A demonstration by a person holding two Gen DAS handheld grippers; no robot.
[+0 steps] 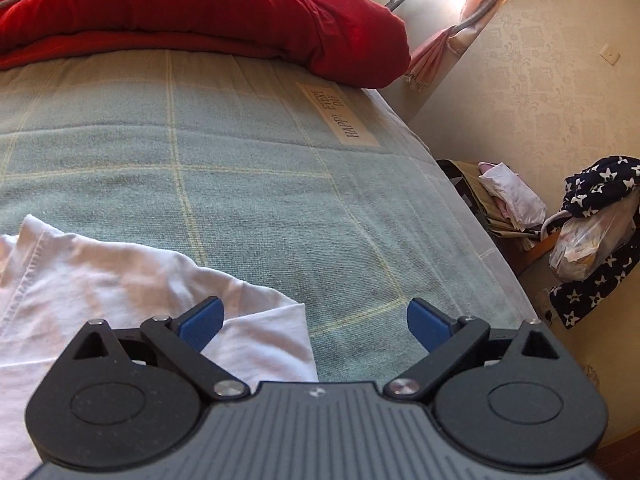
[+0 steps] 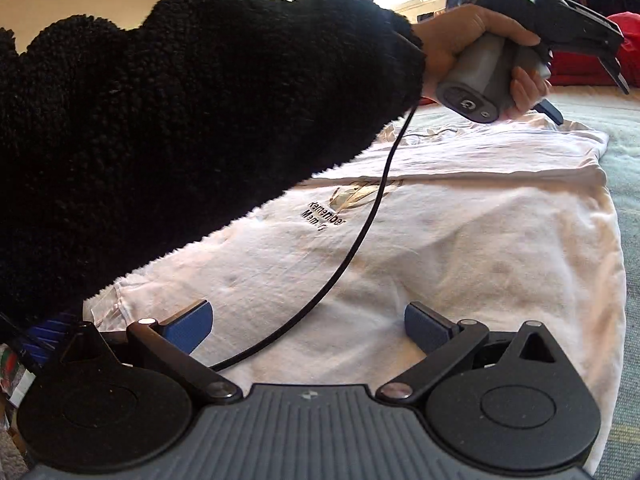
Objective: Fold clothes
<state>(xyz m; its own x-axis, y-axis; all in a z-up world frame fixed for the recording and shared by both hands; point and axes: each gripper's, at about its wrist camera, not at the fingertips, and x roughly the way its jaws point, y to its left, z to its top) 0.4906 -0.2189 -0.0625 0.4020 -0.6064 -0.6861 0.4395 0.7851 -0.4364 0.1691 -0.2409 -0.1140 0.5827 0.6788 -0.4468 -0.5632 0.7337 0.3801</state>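
Lying flat: white T-shirt [image 2: 460, 248] spread on the green checked blanket [image 1: 248, 184] of the bed, printed chest up, sleeve edge [image 1: 256, 320] reaching under the left tool.
Handling: judged light, soft and limp; it will sag and crease wherever unsupported, and thin layers may slip apart.
Where to take hold: probably at a hem, sleeve seam or shoulder, pinching both layers together.
Left gripper [image 1: 316, 320]: jaws spread wide, holding nothing; one blue pad [image 1: 202, 320] hangs over the sleeve, contact unclear.
Right gripper [image 2: 308, 326]: jaws spread wide, empty, poised above the shirt's lower part.
Left hand [image 2: 476, 40]: wraps the tool's grey handle, black fleece sleeve [image 2: 180, 120] crossing the view, cable [image 2: 360, 240] trailing over the shirt.
Beyond: red duvet [image 1: 200, 12] bunched at the far end.
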